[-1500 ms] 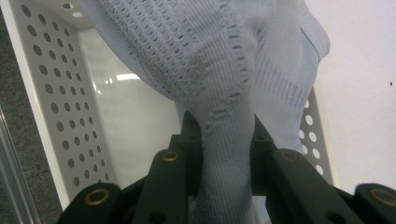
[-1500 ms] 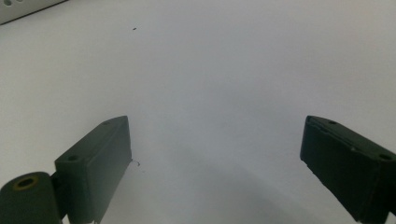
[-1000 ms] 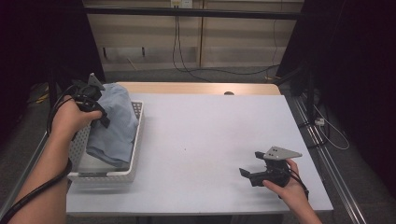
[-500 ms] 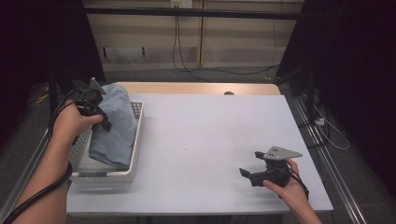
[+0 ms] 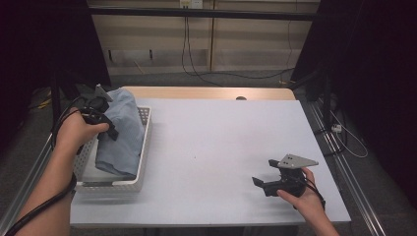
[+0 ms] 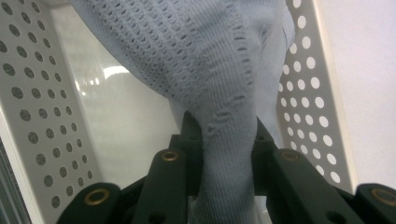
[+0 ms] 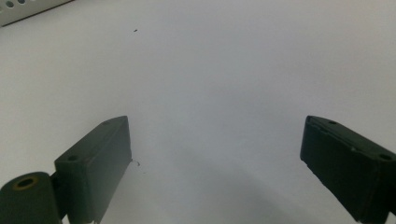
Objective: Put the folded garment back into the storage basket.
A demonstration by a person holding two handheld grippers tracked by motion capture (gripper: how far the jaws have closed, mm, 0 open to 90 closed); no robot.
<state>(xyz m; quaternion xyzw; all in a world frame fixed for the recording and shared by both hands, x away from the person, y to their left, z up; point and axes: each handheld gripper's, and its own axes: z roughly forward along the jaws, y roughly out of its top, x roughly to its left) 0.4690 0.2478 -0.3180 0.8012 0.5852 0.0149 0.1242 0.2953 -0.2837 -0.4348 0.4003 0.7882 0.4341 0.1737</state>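
Observation:
A pale blue knitted garment (image 5: 121,130) hangs out of a white perforated basket (image 5: 143,146) at the table's left edge. My left gripper (image 5: 109,129) is shut on the garment and holds it up over the basket. In the left gripper view a fold of the knitted garment (image 6: 224,93) is pinched between the two black jaws, with the basket's wall (image 6: 32,116) and floor below. My right gripper (image 5: 259,183) rests low on the table at the front right, open, pointing left. In the right gripper view its fingers (image 7: 98,154) stand wide apart over bare white table.
The white table (image 5: 221,142) has a wooden strip along its far edge. A metal frame rail (image 5: 344,167) runs along the right side, with cables on the floor behind. A corner of the basket (image 7: 28,11) appears at the top left of the right gripper view.
The left hand has shifted slightly with the garment over the basket. The right hand and its gripper have stayed still.

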